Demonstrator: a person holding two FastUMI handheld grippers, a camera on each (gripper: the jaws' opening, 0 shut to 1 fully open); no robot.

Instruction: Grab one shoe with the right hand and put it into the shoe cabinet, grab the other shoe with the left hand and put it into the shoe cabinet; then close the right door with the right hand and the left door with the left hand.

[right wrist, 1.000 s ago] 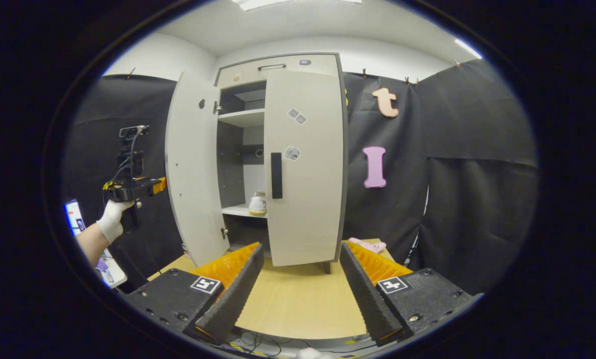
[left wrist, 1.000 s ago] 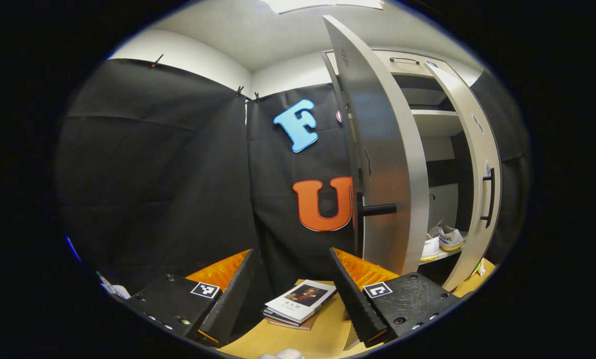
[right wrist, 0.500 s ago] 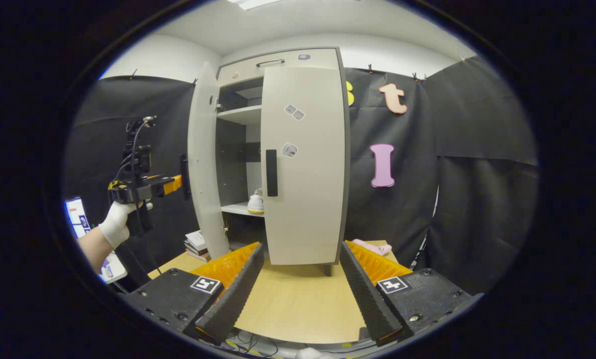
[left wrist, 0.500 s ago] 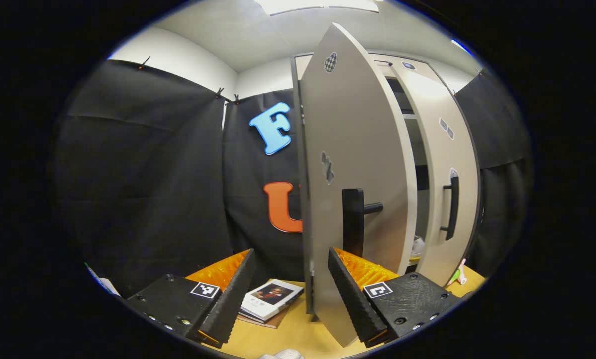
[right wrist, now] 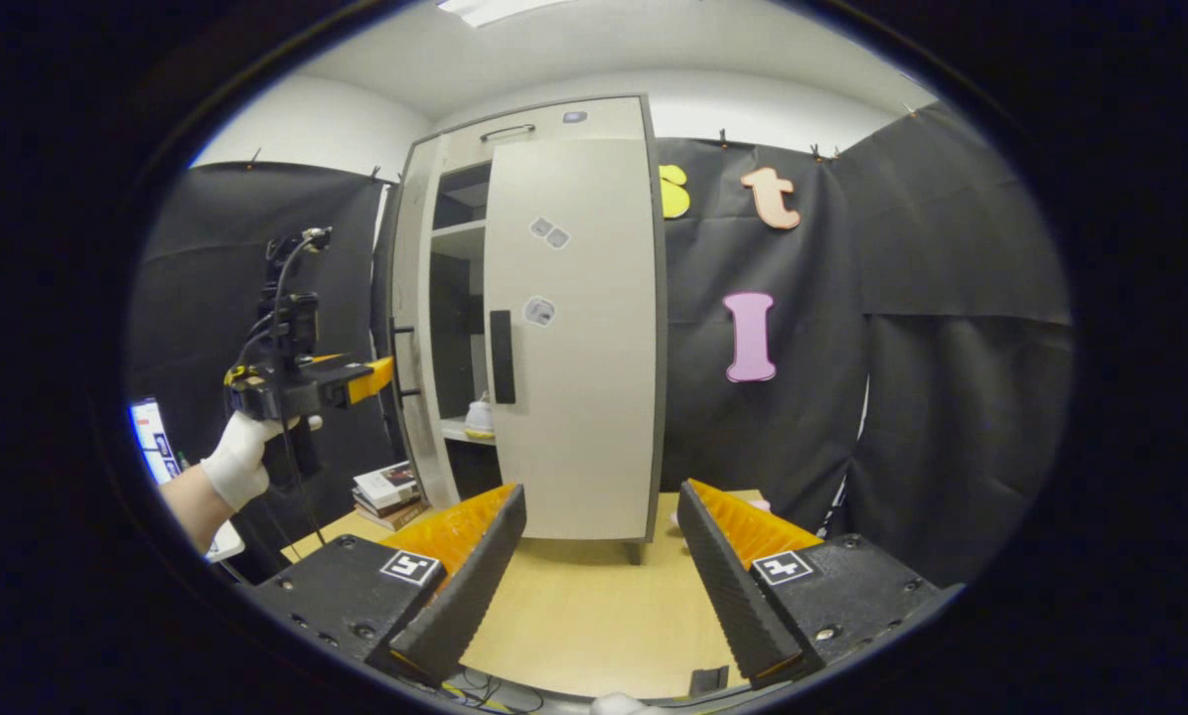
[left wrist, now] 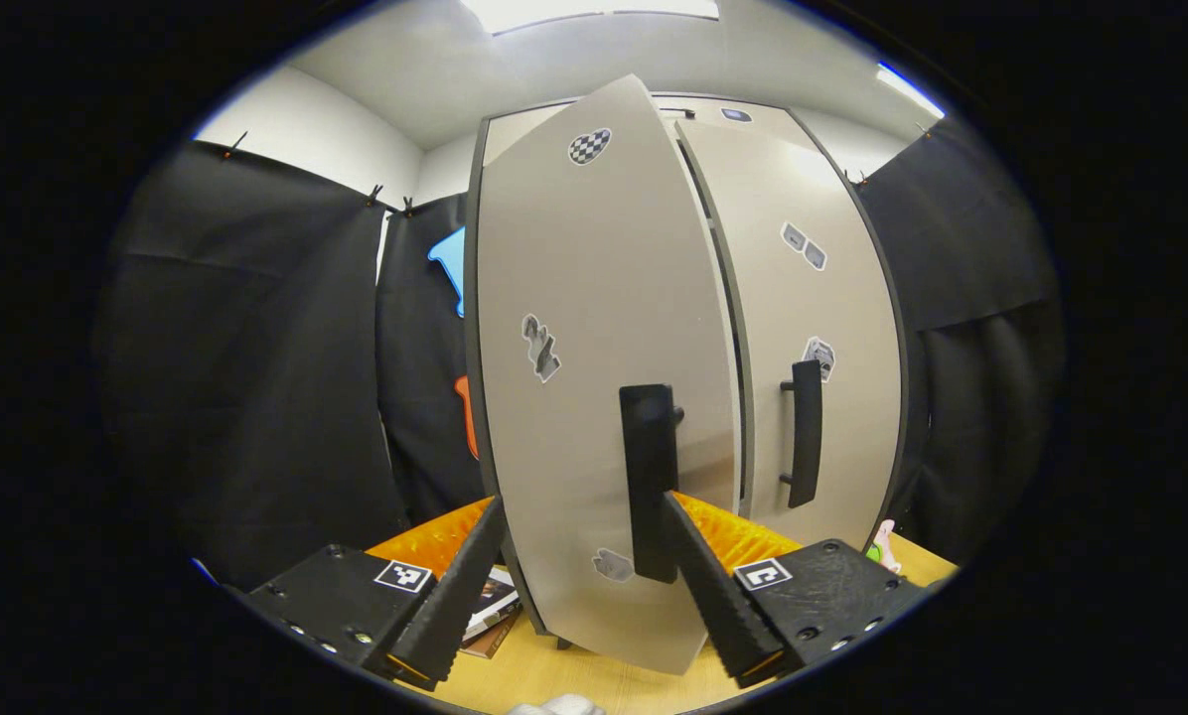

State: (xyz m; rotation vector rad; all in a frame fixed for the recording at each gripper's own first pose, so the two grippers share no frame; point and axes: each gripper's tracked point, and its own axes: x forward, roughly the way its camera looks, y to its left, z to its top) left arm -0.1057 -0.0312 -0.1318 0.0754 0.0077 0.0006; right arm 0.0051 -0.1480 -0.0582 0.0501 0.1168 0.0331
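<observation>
The pale shoe cabinet (right wrist: 554, 328) stands at the back of the wooden table. Its right door (right wrist: 574, 338) is shut. The left door (left wrist: 594, 397) is a little ajar, seen almost face-on in the left gripper view. My left gripper (left wrist: 579, 596) is open right in front of that door, whose lower part and black handle (left wrist: 649, 477) sit between the fingers. In the right gripper view a gloved hand holds that left gripper (right wrist: 380, 375) beside the left door's edge (right wrist: 410, 328). One white shoe (right wrist: 478, 419) shows through the gap on a shelf. My right gripper (right wrist: 594, 586) hangs open above the table, holding nothing.
A stack of books (right wrist: 387, 489) lies on the table (right wrist: 574, 606) left of the cabinet, close under the left door. A small pink object (left wrist: 884, 541) lies at the cabinet's right foot. Black cloth walls close in on both sides.
The left door has swung from wide open to nearly shut, with my left gripper following it round. The shoes are now hidden in the left gripper view. The right gripper has barely moved.
</observation>
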